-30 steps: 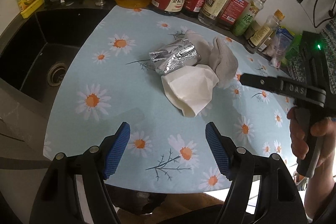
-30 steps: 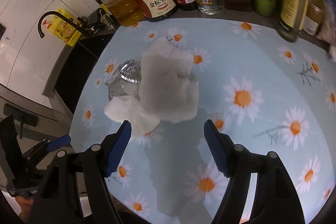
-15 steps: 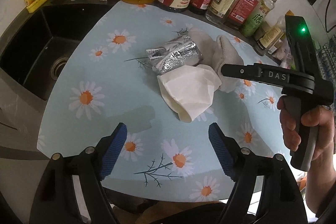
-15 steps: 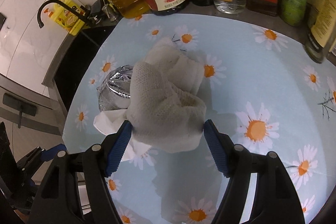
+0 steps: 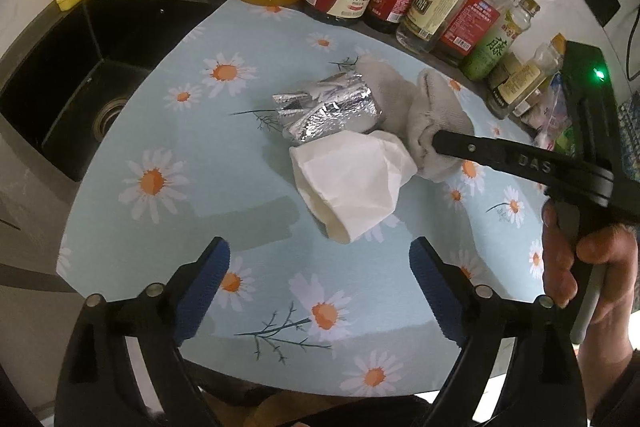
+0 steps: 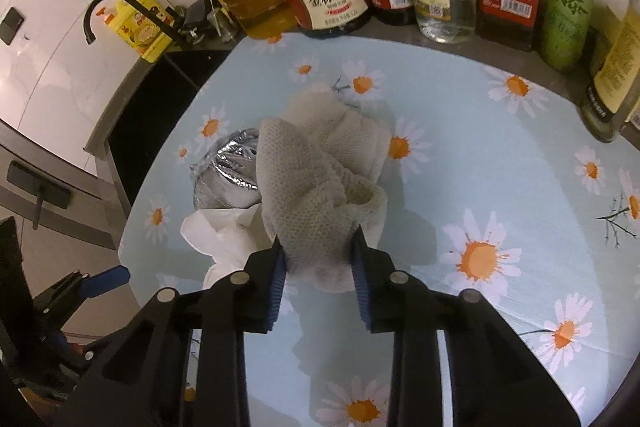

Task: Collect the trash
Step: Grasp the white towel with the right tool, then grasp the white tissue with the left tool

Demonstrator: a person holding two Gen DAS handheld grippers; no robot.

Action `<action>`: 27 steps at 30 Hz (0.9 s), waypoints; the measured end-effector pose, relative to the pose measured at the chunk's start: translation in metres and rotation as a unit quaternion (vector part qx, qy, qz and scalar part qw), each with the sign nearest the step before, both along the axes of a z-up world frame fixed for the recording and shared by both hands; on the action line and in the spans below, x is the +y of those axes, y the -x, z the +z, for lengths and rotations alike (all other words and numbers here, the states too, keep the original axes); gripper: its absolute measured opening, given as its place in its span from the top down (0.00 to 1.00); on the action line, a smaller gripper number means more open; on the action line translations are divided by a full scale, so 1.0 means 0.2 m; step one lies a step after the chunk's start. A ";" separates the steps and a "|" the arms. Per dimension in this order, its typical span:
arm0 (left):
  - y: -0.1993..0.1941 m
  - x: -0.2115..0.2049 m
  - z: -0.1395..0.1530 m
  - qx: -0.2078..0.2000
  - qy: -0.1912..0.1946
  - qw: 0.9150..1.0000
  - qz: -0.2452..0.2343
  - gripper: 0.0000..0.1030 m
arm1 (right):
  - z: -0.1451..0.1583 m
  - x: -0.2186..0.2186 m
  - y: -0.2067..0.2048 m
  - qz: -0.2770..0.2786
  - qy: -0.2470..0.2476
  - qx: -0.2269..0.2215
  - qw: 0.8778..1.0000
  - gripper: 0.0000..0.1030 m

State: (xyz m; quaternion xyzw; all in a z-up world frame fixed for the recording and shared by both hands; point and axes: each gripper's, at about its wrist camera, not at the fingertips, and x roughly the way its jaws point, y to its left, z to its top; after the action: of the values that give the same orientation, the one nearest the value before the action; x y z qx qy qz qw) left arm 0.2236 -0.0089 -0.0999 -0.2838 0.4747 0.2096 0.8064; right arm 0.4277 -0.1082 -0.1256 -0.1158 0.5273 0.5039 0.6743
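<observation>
The right hand-held gripper [image 6: 318,261] is clenched on the near edge of the grey waffle cloth [image 6: 320,187] at frame centre. Just left of it lie a crumpled foil ball [image 6: 228,179] and a white paper napkin [image 6: 218,239], all on the daisy-print table [image 6: 500,155]. The left hand-held gripper [image 5: 320,287] hangs released at the lower frame edge, well short of the napkin.

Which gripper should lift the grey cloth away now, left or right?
Right. The right gripper is closed on the grey cloth; the left gripper hangs open, short of the pile.
</observation>
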 end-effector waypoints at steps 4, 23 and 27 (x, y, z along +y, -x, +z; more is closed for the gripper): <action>-0.04 0.00 -0.01 -0.004 0.016 1.000 0.003 0.13 | 0.06 -0.07 -0.02 -0.013 -0.012 -0.004 1.000 0.70; -0.30 0.07 -0.14 -0.014 0.099 0.994 0.035 0.06 | 0.01 -0.40 -0.09 -0.074 0.001 0.016 0.997 0.70; -0.33 0.09 -0.14 -0.010 0.096 0.994 0.054 0.06 | -0.01 -0.42 -0.09 -0.072 0.003 0.020 0.997 0.70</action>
State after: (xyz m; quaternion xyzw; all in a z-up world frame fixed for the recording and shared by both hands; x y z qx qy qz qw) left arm 0.2898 0.0089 -0.1289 -0.3876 0.4687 0.2032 0.7673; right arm 0.4467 -0.1928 -0.1272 -0.0694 0.5490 0.4547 0.6979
